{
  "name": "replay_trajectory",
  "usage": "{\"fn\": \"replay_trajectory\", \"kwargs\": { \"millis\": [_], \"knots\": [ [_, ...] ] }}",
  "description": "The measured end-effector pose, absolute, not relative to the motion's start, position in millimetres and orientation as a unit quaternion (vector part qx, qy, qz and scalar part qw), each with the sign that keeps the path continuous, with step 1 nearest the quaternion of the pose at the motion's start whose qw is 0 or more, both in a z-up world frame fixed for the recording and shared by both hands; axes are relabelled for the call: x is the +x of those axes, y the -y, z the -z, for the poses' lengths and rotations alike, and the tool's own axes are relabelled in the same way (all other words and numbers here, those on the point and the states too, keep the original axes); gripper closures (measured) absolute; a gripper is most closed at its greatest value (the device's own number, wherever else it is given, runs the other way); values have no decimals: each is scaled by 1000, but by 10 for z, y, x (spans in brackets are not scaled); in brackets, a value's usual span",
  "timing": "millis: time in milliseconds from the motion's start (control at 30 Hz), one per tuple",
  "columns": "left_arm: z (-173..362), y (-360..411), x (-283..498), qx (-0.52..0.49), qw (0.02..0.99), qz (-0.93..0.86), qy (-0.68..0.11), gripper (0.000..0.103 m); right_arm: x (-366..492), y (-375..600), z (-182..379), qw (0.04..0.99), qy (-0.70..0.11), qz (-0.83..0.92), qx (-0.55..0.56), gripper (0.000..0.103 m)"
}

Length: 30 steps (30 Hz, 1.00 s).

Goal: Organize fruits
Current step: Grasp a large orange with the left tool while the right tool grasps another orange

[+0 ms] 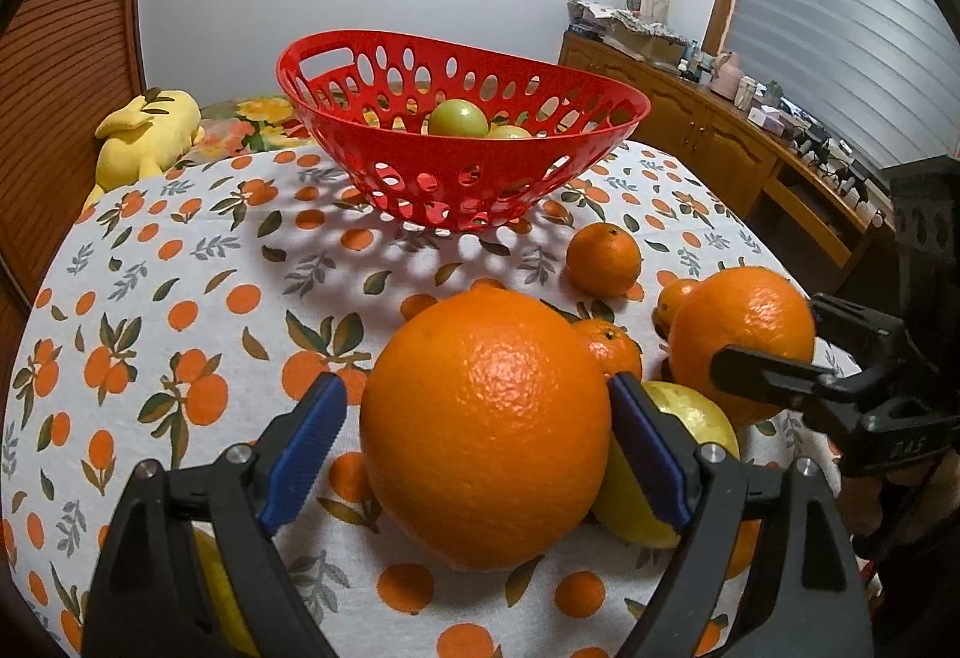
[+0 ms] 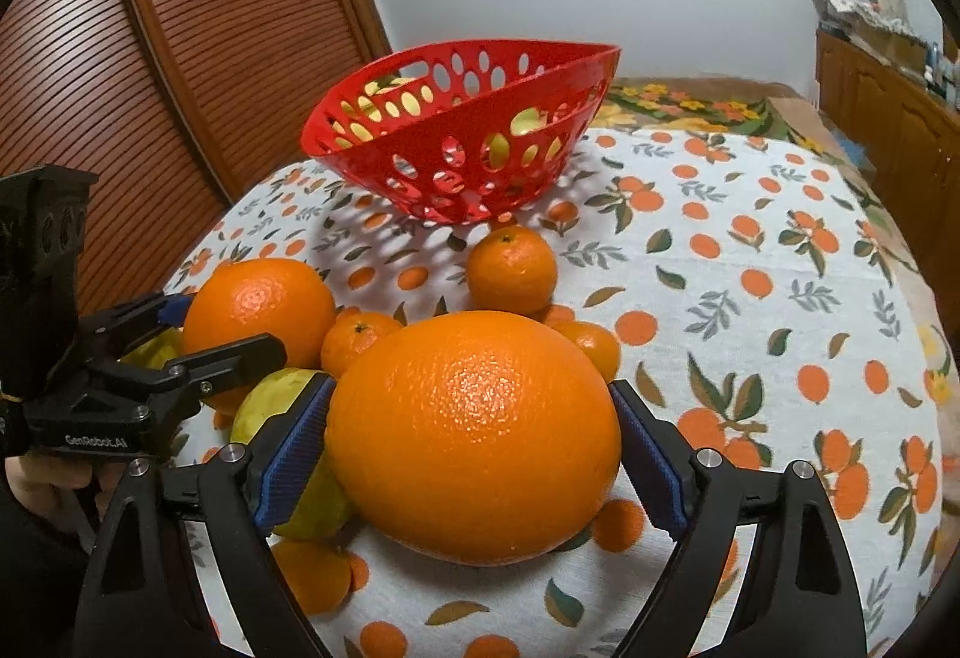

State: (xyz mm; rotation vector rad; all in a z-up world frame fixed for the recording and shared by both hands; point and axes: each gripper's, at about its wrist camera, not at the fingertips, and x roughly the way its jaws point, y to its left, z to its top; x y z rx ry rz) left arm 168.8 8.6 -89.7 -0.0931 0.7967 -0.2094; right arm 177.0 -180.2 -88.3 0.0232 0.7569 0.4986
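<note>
One large orange [image 1: 486, 436] rests on the table between the fingers of my left gripper [image 1: 477, 388]. The right pad touches it and a sliver of cloth shows at the left pad, so this gripper is open. A second large orange [image 2: 474, 436] fills my right gripper [image 2: 474, 385], both blue pads against its sides, and it still sits on the cloth. Each gripper shows in the other's view: the right gripper [image 1: 768, 331] and the left gripper [image 2: 228, 325]. The red perforated basket [image 1: 420, 178] behind them holds green fruit [image 1: 457, 118].
Small mandarins [image 1: 603, 259] [image 1: 609, 349] and a yellow-green fruit [image 1: 690, 406] lie between and behind the two oranges. Another mandarin [image 2: 312, 574] lies near my right gripper. A yellow plush toy [image 1: 150, 130] lies beyond the table's far left edge. A cluttered wooden sideboard [image 1: 720, 136] stands to the right.
</note>
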Motion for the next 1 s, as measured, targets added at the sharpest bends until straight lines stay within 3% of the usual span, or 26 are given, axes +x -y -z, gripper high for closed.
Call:
{"fn": "replay_trajectory", "kwargs": {
  "millis": [800,900,1000],
  "knots": [
    [945,-157,1724,-79,908,115,-395,14,1677,1915,938,908,-357,-221,-7,12],
    [940,-142,1712,-79,908,125,-392,22,1663,1914,942,908,-355,-222,-8,12],
    [934,-119,1696,-76,910,123,-388,23,1659,1916,943,909,-353,-223,-7,12]
  ]
}}
